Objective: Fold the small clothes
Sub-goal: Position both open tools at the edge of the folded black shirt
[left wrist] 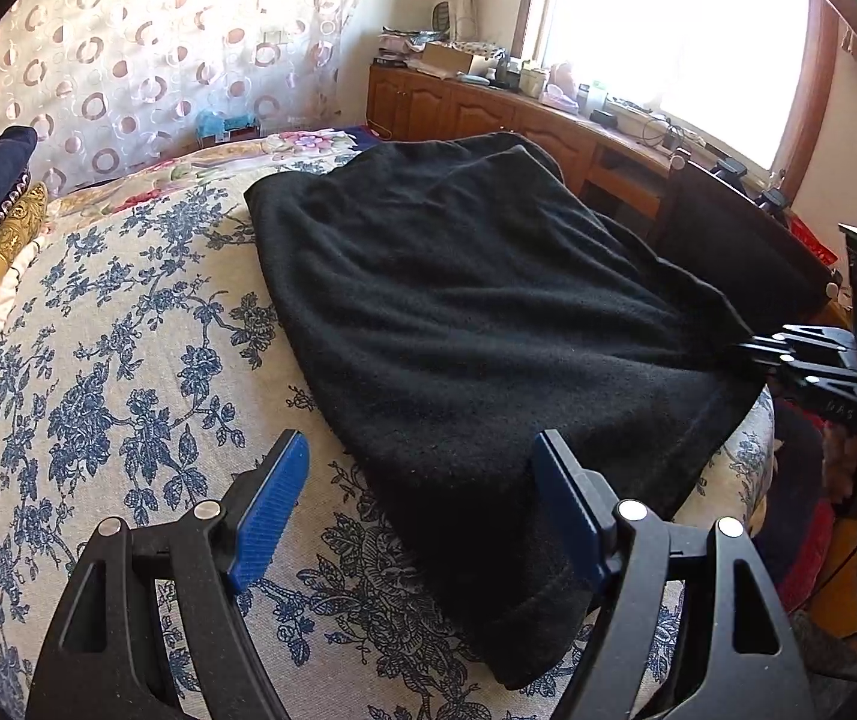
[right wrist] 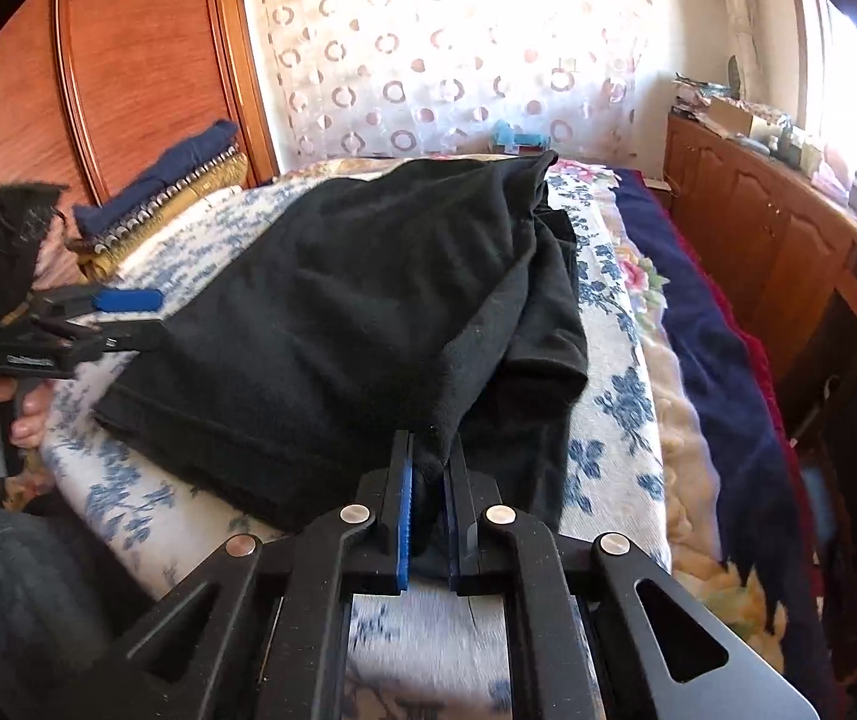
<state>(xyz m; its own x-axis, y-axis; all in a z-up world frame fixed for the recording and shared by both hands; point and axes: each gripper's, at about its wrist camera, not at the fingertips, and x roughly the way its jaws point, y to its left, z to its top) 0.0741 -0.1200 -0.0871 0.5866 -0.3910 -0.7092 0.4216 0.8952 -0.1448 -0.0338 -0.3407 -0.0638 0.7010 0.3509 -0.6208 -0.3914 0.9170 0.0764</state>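
Note:
A black garment (left wrist: 458,300) lies spread on the bed's blue floral cover (left wrist: 128,360). In the left wrist view my left gripper (left wrist: 422,480) stands open over its near corner; the cloth lies between the blue pads (left wrist: 275,504), closer to the right one, and is not pinched. My right gripper (left wrist: 740,351) bites the garment's right edge. In the right wrist view my right gripper (right wrist: 431,468) is shut on a raised fold of the black garment (right wrist: 338,312), which pulls up into a ridge. My left gripper (right wrist: 155,317) shows open at the garment's left edge, held by a hand.
A stack of folded clothes (right wrist: 158,198), navy over gold, rests by the wooden headboard (right wrist: 128,60). A wooden cabinet (left wrist: 458,108) with clutter runs under the window. A dark chair (left wrist: 728,240) stands beside the bed. A navy blanket (right wrist: 710,330) lies along the bed's right side.

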